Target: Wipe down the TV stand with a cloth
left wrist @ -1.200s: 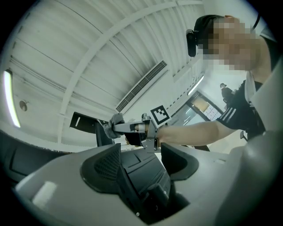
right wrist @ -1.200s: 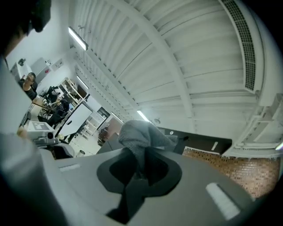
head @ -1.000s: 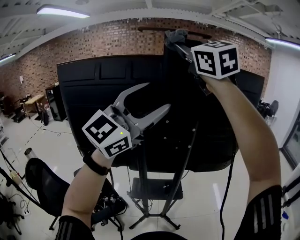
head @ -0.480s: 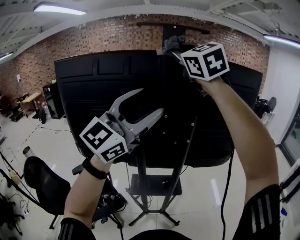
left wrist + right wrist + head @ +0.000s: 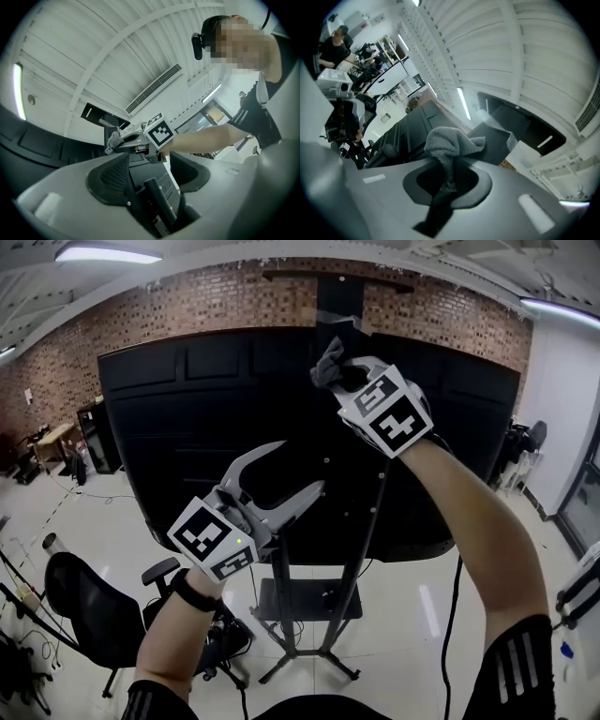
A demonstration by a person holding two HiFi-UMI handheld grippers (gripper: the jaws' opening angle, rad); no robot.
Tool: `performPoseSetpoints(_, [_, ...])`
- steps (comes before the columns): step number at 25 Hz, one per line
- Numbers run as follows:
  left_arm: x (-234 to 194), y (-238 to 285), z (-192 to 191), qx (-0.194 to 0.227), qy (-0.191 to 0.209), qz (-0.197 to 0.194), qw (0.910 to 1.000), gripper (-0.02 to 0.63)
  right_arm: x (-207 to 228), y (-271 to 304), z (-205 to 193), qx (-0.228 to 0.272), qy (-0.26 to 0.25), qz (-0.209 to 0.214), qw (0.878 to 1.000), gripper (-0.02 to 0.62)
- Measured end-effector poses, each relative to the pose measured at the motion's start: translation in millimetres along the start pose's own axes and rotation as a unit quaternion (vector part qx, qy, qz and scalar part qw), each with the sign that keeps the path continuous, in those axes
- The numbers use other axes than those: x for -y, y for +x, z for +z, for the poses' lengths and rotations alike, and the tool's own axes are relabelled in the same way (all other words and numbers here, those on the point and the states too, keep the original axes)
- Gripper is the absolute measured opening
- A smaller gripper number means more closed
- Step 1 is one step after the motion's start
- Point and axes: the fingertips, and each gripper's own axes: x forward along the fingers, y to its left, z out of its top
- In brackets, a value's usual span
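Head view shows us holding both tongs up in front of a big black TV (image 5: pixel 187 418), seen from the back. Our right tongs (image 5: pixel 342 373) are high up. They are shut tight on a grey cloth (image 5: pixel 325 364). The cloth is bunched at the tip of the tongs, near the top edge of the TV. It is just beside the black top post (image 5: pixel 339 296) of the TV stand (image 5: pixel 287 615). We cannot tell if the cloth touches the post. In the right gripper view the cloth is pinched between the two jaws and puffs out above them.

Our left tongs (image 5: pixel 302 465) are lower, in front of the middle of the TV. Their jaws are wide apart and hold nothing, and the left gripper view shows this too.

The legs of the stand are on a shiny white floor (image 5: pixel 412 615). A black chair (image 5: pixel 89 610) is at the lower left. A brick wall (image 5: pixel 187 306) is behind the TV.
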Motion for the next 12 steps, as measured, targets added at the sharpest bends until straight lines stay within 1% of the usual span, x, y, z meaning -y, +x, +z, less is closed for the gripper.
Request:
performPoseSetpoints(4, [6.5, -9.5, -13.0, -0.003, -0.015, 0.006, 0.9999, 0.298, -37.0, 3.4, -23.1, -0.03, -0.042, 0.022, 0.998, 0.031])
performPoseSetpoints(7, [10.7, -15.8, -24.3, -0.01, -0.025, 0.011, 0.9996, 0.298, -64.7, 5.4, -46.1, -0.056, -0.083, 0.039, 0.994, 0.031])
performPoseSetpoints(12, [10.8, -28.0, -42.2, -0.018, -0.042, 0.017, 0.9988, 0.298, -97.2, 9.0, -71.5, -0.082, -0.155, 0.04, 0.984, 0.031])
